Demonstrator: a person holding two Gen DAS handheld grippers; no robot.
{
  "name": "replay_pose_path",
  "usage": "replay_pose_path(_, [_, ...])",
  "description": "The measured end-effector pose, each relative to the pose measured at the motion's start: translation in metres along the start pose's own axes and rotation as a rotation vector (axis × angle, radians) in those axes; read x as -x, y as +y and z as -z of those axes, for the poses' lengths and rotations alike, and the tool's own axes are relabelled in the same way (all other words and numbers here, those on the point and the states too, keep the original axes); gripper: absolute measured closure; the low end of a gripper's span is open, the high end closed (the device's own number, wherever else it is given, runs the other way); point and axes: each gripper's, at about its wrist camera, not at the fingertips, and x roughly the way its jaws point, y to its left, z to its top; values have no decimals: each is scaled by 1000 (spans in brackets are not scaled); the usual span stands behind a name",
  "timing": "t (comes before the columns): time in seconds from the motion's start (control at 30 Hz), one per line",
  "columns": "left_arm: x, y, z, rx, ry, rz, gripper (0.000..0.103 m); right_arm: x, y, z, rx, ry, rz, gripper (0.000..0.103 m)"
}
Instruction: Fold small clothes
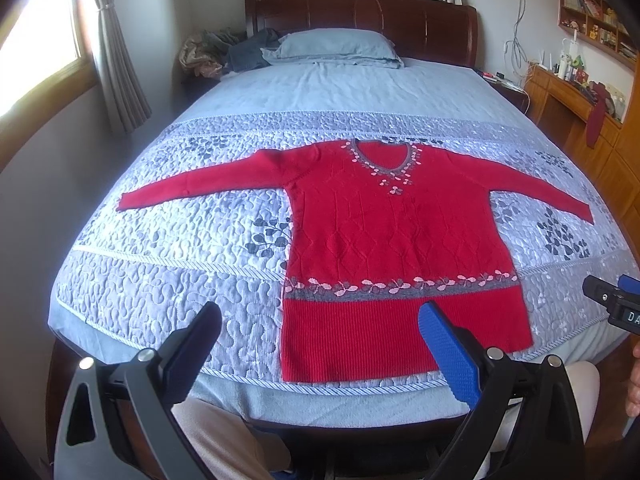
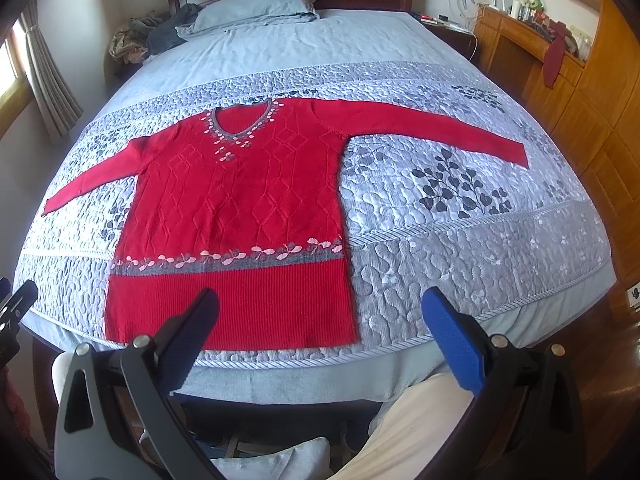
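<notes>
A red knit sweater lies flat, front up, on the quilted bedspread, both sleeves spread out sideways and its ribbed hem at the near bed edge. It also shows in the right wrist view. My left gripper is open and empty, held above the near bed edge over the sweater's lower left corner. My right gripper is open and empty, held above the near edge over the sweater's lower right corner. The right gripper's side shows at the right of the left wrist view.
A blue pillow and a pile of clothes lie at the head of the bed by the dark wooden headboard. A wooden desk and shelves stand on the right, a window with curtain on the left. My knees are below the bed edge.
</notes>
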Motion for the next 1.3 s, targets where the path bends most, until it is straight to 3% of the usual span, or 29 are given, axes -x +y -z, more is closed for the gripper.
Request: replay_pose_path(1.3, [2, 2, -4, -6, -10, -10, 4, 2, -2, -2, 12, -18, 8, 3])
